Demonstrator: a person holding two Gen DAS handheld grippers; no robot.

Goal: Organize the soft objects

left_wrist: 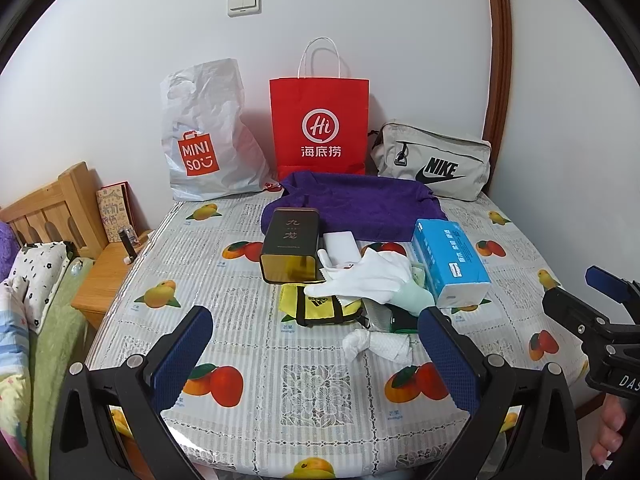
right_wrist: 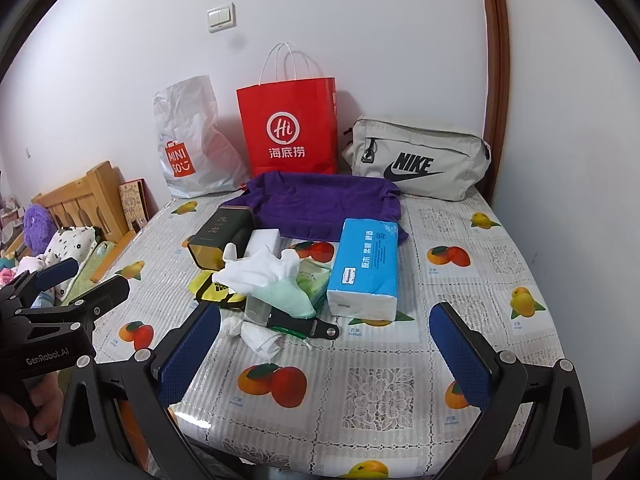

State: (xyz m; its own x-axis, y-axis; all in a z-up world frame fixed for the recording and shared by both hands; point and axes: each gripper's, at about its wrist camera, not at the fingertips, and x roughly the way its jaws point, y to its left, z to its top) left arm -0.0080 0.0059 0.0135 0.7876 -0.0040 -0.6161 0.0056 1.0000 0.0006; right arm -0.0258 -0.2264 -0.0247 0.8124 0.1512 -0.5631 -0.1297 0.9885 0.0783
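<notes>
A heap of soft things lies mid-table: a white glove [left_wrist: 362,276] [right_wrist: 260,270], a mint green cloth [left_wrist: 414,298] [right_wrist: 286,298], a yellow Adidas pouch [left_wrist: 320,308] [right_wrist: 214,290], a knotted white wipe [left_wrist: 374,344] [right_wrist: 256,332] and a blue tissue pack [left_wrist: 450,260] [right_wrist: 366,266]. A purple towel [left_wrist: 356,204] [right_wrist: 320,204] lies behind them. My left gripper [left_wrist: 316,344] is open and empty, just short of the wipe. My right gripper [right_wrist: 326,344] is open and empty, near the table's front, right of the heap.
A dark tin [left_wrist: 294,244] [right_wrist: 218,240] and a white box [left_wrist: 340,246] sit by the heap. A Miniso bag [left_wrist: 208,140], a red paper bag [left_wrist: 320,120] and a Nike pouch [left_wrist: 434,160] stand along the wall. A bed and wooden nightstand [left_wrist: 108,276] lie left.
</notes>
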